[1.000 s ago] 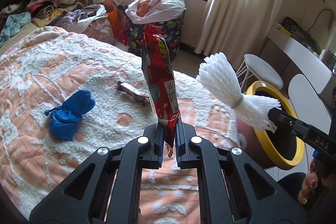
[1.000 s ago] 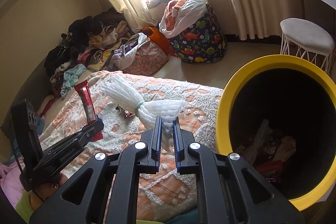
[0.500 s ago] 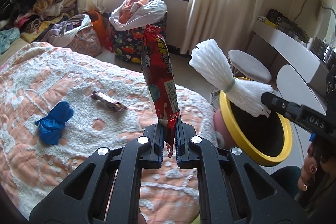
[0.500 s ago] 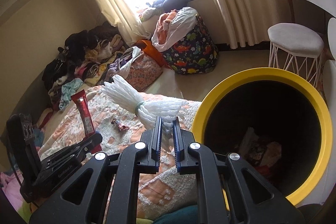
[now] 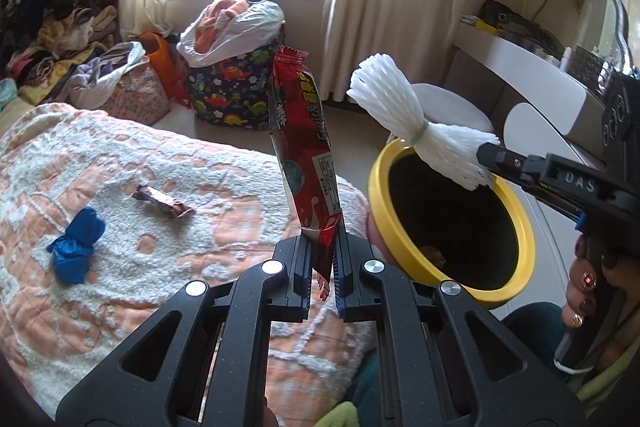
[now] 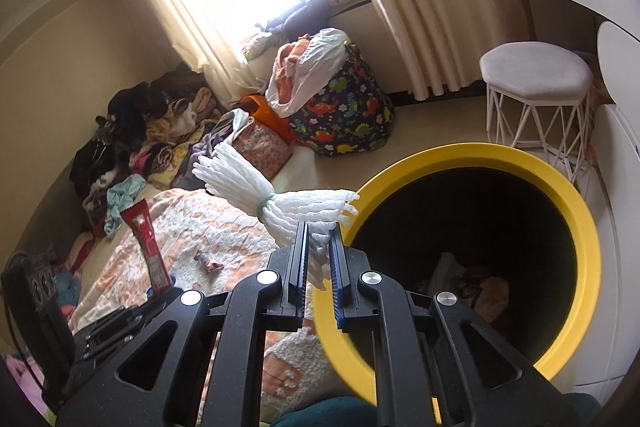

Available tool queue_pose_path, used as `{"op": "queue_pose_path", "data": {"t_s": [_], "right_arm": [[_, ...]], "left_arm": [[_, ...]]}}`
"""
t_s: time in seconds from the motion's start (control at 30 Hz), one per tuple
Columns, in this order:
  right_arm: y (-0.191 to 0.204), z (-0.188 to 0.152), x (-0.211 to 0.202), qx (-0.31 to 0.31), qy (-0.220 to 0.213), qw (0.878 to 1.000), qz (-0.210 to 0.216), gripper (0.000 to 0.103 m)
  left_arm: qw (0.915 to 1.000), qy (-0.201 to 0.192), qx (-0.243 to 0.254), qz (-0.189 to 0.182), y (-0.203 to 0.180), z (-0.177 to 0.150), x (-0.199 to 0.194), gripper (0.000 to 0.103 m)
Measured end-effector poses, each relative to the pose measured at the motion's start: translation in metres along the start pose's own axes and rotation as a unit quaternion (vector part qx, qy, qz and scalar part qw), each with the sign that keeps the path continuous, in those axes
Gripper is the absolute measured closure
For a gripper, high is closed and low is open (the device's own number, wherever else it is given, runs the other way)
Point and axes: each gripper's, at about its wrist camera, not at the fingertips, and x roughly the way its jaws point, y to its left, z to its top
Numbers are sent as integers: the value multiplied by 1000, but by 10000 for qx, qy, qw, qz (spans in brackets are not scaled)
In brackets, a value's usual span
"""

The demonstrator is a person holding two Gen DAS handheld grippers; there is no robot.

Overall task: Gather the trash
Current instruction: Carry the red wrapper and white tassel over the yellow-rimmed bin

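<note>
My left gripper (image 5: 322,259) is clamped on the bottom edge of a red wrapper (image 5: 306,143), which stands upright over the bed (image 5: 168,171). My right gripper (image 6: 318,259) is pinched on one end of a white foam net (image 6: 276,203); in the left view the net (image 5: 416,135) hangs over the near rim of the yellow bin (image 5: 520,219). The bin sits just beside the bed edge and already has some trash at the bottom.

Step in hand, as I read it: drop both pieces in the bin. To do it well:
- Net first, since it's closest. Get its free end past the rim before letting go, or it may catch and flop out. It's light and springy.
- Bring the wrapper over the dark opening and tip it downward. It's tall and floppy and could slide down the outside if released upright at the rim.
- Keep the two grippers apart over the opening.

Still on the bed: a small brown wrapper (image 5: 162,201) and a blue wad (image 5: 76,247), well apart from the bin. Those come after.
</note>
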Motion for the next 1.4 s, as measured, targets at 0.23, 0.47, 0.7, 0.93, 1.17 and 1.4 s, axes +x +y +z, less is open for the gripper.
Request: {"op": "queue_pose_path", "data": {"t_s": [0.23, 0.47, 0.7, 0.93, 1.17, 1.4], "right_arm": [[-20, 6, -7, 192, -116, 9995, -237, 93], [-44, 11, -16, 394, -275, 9979, -438, 93], [-63, 13, -22, 579, -357, 9958, -608, 93], [-82, 15, -24, 698, -344, 9933, -851, 93], [-97, 13, -23, 830, -290, 9908, -1025, 93], [-107, 11, -23, 960, -239, 9882, -1172, 93]], "left_arm": [[9997, 26, 171, -149, -19, 0, 2, 98], [9988, 27, 368, -322, -40, 2, 6, 98], [9978, 89, 466, -470, -55, 0, 13, 98], [9962, 138, 614, -609, -70, 0, 19, 98], [9941, 209, 760, -740, -85, 0, 28, 98], [9915, 361, 920, -850, -100, -6, 44, 98]]}}
